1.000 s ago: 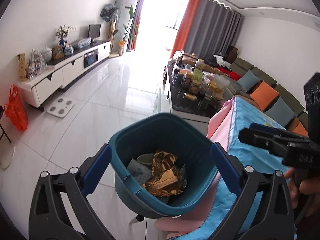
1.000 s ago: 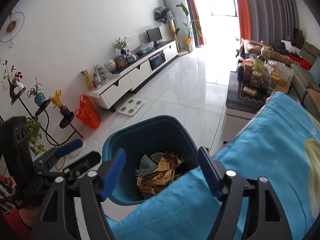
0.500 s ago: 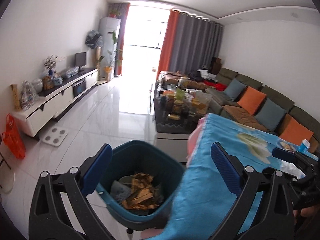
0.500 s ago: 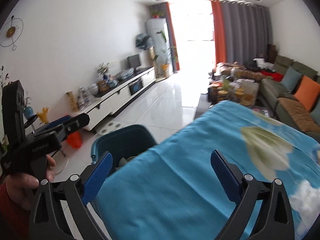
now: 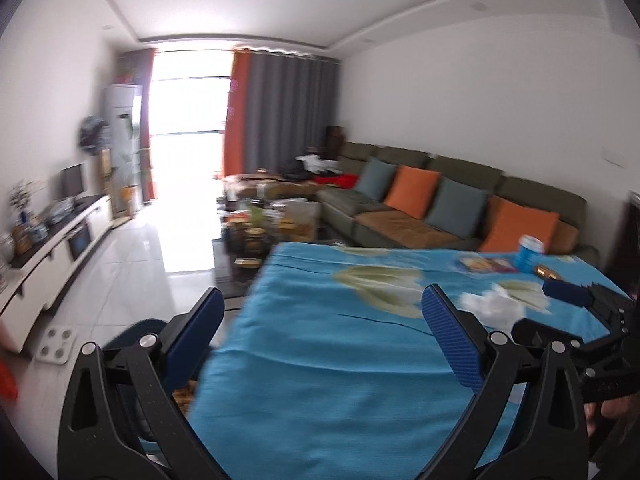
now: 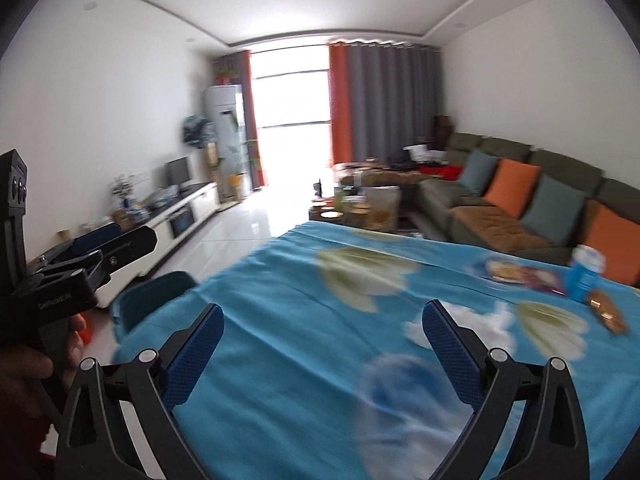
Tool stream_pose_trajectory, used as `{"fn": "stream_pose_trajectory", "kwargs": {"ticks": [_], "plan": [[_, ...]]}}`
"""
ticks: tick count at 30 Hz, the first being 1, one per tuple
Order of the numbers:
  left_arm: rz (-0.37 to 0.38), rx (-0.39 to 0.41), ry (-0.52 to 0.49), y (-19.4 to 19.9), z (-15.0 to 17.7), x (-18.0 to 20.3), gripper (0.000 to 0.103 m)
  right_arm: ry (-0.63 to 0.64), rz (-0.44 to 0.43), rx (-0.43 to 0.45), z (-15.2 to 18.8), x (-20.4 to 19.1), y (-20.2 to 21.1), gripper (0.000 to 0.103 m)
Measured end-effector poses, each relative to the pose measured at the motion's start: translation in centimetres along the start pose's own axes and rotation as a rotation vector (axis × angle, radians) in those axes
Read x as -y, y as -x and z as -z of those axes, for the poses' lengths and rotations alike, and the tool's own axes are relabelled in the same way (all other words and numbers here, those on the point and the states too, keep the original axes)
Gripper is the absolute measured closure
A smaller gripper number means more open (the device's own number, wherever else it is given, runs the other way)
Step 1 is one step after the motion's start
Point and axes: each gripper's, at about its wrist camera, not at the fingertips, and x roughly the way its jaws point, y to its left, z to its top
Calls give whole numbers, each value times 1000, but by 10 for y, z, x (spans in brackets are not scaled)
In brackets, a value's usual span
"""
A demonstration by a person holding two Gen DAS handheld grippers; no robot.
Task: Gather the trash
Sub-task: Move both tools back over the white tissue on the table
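Observation:
A table with a blue flowered cloth (image 5: 340,352) (image 6: 320,320) fills both views. On its far right lie a crumpled white tissue (image 5: 490,306), a flat snack wrapper (image 5: 486,266) (image 6: 520,274), a blue cup (image 5: 528,254) (image 6: 584,274) and a golden wrapper (image 5: 548,272) (image 6: 606,314). The teal trash bin (image 6: 152,300) (image 5: 132,334) stands at the table's left edge, mostly hidden. My left gripper (image 5: 320,344) and my right gripper (image 6: 322,354) are open and empty above the cloth.
A green sofa with orange and grey cushions (image 5: 440,208) runs along the right wall. A cluttered coffee table (image 5: 272,224) stands beyond the table. A white TV cabinet (image 5: 52,256) lines the left wall, with a white scale (image 5: 54,346) on the tiled floor.
Both grippers have lifted and swung right, from over the trash bin to over the table. The bin has slid to the lower left and the trash on the cloth has come into view.

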Motion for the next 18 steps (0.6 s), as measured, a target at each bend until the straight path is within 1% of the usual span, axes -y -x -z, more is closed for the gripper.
{"fn": "stream_pose_trajectory", "kwargs": {"ticks": [3,8,10,13,14,18], "plan": [[72,-24,-28,-9,3,29,6,-39,65,4,11,21,15,7],[148,-55,-71,-26,8,63,6,-105,162,1,24,58,30,7],[181,-76,-81,-35,12,74,6,-117,182,2,26,66,33,7],[210,-100,-99,-48,16,88,6,-134,213,-2,30,81,36,7],[220,-108,-101,-58,16,90,6,-143,217,1,31,85,36,7],[252,-128,-123,-78,18,105,6,-159,228,-5,32,93,32,7]]}}
